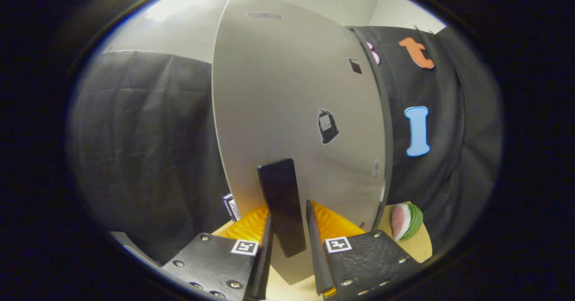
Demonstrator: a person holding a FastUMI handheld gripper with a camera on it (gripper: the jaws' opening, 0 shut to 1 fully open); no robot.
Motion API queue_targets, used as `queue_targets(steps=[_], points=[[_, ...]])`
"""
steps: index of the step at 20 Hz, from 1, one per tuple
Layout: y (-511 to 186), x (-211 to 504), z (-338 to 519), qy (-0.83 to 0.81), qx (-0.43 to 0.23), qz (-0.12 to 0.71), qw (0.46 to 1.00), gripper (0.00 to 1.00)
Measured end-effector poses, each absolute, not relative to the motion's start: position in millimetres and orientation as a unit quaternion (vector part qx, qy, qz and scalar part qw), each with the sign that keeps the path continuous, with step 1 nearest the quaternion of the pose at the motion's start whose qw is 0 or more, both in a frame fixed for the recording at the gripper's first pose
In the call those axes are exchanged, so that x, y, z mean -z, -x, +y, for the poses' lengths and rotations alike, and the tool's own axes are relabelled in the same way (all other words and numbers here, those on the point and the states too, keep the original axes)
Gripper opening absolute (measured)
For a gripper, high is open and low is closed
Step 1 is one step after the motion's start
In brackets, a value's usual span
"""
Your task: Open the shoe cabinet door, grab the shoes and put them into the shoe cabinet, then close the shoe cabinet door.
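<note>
The shoe cabinet door (287, 94) stands right ahead of me, a tall pale grey panel with a dark bar handle (282, 204) low on its face. My gripper (289, 242) points straight at that handle, jaws set narrow with the handle's lower end between them; I cannot tell whether both fingers press it. A small dark sticker (328, 126) sits above the handle. Beside the door's right edge a watermelon slice (406, 221) lies on the bench (420, 245).

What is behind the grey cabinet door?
The cabinet door hides the cabinet's inside. Its black handle sits between the gripper fingers; a watermelon slice lies beside it.
</note>
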State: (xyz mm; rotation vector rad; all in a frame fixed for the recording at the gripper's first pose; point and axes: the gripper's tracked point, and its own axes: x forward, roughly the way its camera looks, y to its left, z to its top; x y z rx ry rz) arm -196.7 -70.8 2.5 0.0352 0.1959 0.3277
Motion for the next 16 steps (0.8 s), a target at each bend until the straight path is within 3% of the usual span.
queue_targets(steps=[7, 16], points=[[159, 8, -26, -0.022, -0.171, 0.101, 0.980, 0.45], [113, 15, 22, -0.018, -0.156, 0.097, 0.983, 0.45]])
